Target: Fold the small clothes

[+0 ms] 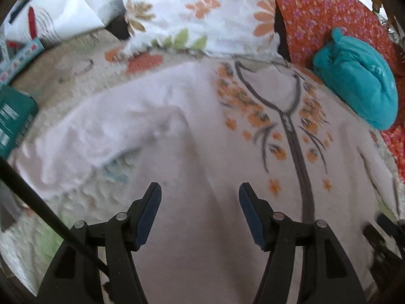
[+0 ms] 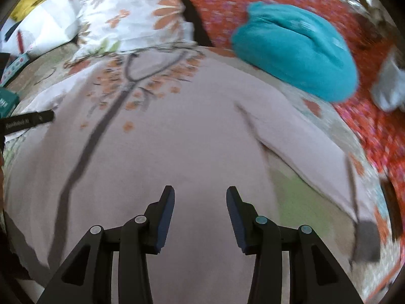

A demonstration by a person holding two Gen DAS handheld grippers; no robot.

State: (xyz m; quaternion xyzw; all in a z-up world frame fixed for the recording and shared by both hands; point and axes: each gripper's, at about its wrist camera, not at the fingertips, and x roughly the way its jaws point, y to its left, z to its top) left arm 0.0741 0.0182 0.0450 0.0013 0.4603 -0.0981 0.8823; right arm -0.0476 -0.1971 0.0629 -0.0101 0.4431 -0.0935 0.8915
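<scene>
The top lies spread face-up across the middle of both views: pale pink, with a dark zip running from the neckline toward the bottom of the frame and orange flowers either side of it. In the left wrist view its one sleeve lies out toward the left edge, rumpled; in the right wrist view the other sleeve runs down the right side, over a patterned bedspread.

The step in hand looks like the first fold, with nothing yet gathered. To do it well, each gripper should probably take the cloth at an edge, a sleeve or side seam rather than the flat middle, pinch only the layers meant to move, and carry them toward the zip so the fold line runs straight. The rumpled sleeve would fold cleaner if drawn flat first.

The left gripper stands wide open over the body of the top, left of the zip, holding nothing; whether its tips touch the cloth I cannot tell. The right gripper is open too, somewhat narrower, empty, above plain pink cloth right of the zip.

Beyond the neckline sit a floral pillow at upper centre, a teal bundle at upper right on an orange flowered cloth, and a teal box at the left edge.
</scene>
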